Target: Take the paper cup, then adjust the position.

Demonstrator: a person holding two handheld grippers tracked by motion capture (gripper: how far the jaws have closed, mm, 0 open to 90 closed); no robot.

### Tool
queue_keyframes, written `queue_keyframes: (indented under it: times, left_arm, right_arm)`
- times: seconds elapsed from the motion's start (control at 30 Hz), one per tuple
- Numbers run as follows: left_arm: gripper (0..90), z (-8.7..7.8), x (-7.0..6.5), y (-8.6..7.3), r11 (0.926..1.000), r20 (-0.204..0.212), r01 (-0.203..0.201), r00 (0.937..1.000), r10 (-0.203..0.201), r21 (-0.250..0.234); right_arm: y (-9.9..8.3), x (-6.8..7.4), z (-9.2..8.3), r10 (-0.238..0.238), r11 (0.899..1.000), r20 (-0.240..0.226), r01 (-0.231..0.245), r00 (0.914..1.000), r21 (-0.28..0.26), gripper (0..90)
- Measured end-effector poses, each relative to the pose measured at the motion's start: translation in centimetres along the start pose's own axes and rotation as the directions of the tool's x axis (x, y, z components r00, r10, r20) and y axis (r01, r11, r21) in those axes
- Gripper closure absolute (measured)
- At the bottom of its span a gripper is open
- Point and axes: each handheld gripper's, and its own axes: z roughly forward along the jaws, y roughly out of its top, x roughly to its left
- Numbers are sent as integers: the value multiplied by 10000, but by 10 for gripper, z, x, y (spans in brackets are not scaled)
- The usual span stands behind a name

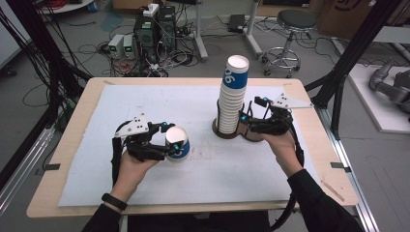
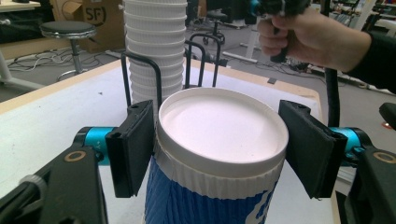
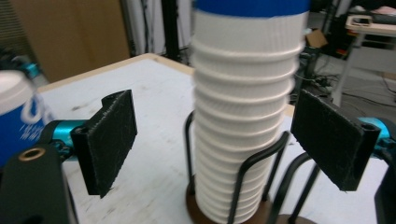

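A blue paper cup (image 1: 178, 143) with a white rim stands upright at the table's left middle. My left gripper (image 1: 172, 137) is shut on it, its pads (image 2: 133, 144) pressing just below the rim of the cup (image 2: 219, 135). A tall stack of white ribbed cups (image 1: 232, 96) topped by a blue one sits in a black wire holder (image 1: 222, 133) on a brown base. My right gripper (image 1: 250, 111) is open just right of the stack. Its pads (image 3: 112, 140) stand wide on either side of the stack (image 3: 243, 126) without touching it.
A white sheet (image 1: 145, 96) covers the wooden table. A second set of empty wire loops (image 1: 251, 130) stands right of the stack. Behind the table the floor holds electronics and cables (image 1: 150, 29) and a stool (image 1: 292, 24). Black frame posts flank both sides.
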Motion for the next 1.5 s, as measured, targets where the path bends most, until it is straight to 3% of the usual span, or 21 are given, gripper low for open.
queue_keyframes:
  times: [0.2,0.47,0.7,0.8,1.13,1.27,1.5]
  left_arm:
    - [294,-1,1,-1,10000,8,58,10000,-58,-28]
    - [294,-5,3,0,9998,71,48,10000,-47,-168]
    - [294,-9,8,-3,9997,-91,158,9998,-160,-205]
    - [294,-10,8,-4,9995,-245,202,9995,-208,-233]
    - [294,-2,4,-4,9999,113,154,9998,-153,-55]
    - [294,-1,1,0,9997,274,128,9996,-122,-217]
    - [294,2,-1,4,9988,614,222,9979,-195,-434]
  right_arm:
    - [-20,16,-5,-190,9998,-420,190,9989,-1,149]
    - [-47,27,-6,-115,9999,-427,113,9990,-55,149]
    - [-62,37,-2,-210,9996,-988,229,9949,174,150]
    - [-63,40,1,-301,9991,-1037,330,9942,256,150]
    - [-65,40,1,-275,9993,-1363,307,9903,216,150]
    - [-63,42,1,-305,9995,-1800,307,9832,-16,150]
    - [-64,46,5,-307,9993,-2501,351,9677,135,149]
